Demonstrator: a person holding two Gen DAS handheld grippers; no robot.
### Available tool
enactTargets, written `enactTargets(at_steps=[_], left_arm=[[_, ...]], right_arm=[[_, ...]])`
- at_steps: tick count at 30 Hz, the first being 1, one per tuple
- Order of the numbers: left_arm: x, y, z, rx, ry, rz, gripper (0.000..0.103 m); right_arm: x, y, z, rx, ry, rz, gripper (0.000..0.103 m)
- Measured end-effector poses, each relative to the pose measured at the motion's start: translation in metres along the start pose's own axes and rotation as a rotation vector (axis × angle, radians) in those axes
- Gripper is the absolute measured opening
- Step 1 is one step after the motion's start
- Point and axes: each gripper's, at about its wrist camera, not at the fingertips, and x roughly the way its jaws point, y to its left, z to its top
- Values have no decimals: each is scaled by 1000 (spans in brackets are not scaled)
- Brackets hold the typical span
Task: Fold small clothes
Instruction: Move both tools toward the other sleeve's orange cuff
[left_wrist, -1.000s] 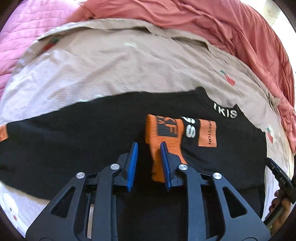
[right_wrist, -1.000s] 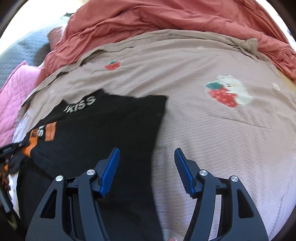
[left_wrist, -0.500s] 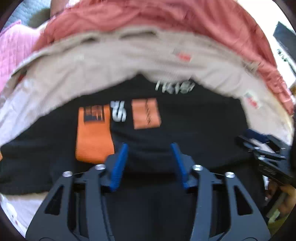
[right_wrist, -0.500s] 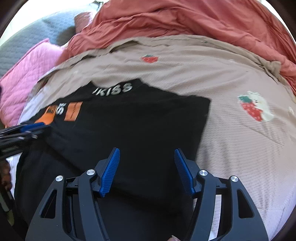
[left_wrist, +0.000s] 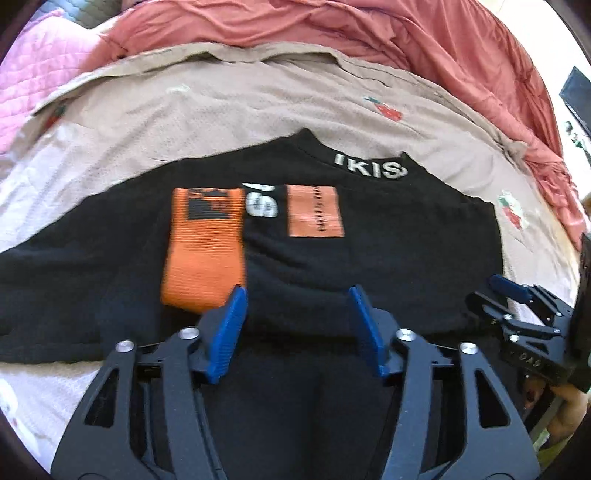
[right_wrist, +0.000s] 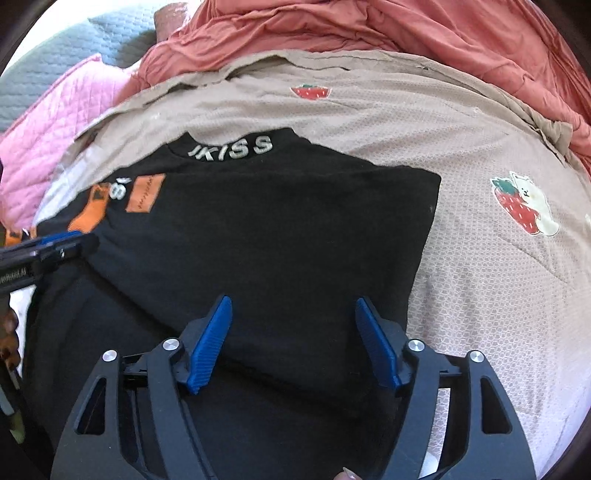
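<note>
A small black sweater (left_wrist: 388, 258) with a white-lettered collar (left_wrist: 369, 170) lies flat on the bed. Its orange-cuffed sleeve (left_wrist: 205, 243) is folded across the chest beside an orange patch (left_wrist: 314, 212). My left gripper (left_wrist: 297, 325) is open and empty, hovering over the sweater's lower middle. My right gripper (right_wrist: 293, 339) is open and empty over the sweater (right_wrist: 277, 240) near its right folded edge. The right gripper shows at the right edge of the left wrist view (left_wrist: 517, 306). The left gripper shows at the left edge of the right wrist view (right_wrist: 48, 247).
The sweater rests on a beige strawberry-print blanket (right_wrist: 498, 277). A rumpled coral duvet (left_wrist: 369, 33) lies along the far side. A pink quilted pillow (right_wrist: 48, 122) sits at the far left, with a grey quilt (right_wrist: 74, 48) behind it.
My left gripper let go of the orange-cuffed sleeve, opened wide and shifted right. The sleeve now lies folded on the chest. My right gripper moved left, over the sweater.
</note>
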Motion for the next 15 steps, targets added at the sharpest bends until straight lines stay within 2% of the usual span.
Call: enactTargets(at_steps=[9,11,12,15], left_arm=[[-32,22,-8,-70,-44,-15,58],[-38,23,-9,-67,-56,-4,61],[-42,23,-11,-62,-63,0,66],[-48,22,-14,-44,-71,11,70]], right_arm=[[-12,6,2,-2,-58,9,74],[-15,7,3,-6,-74,8,81],[-16,8,3,-8,-82,6,82],[-19,11,4,-15,-104,5,82]])
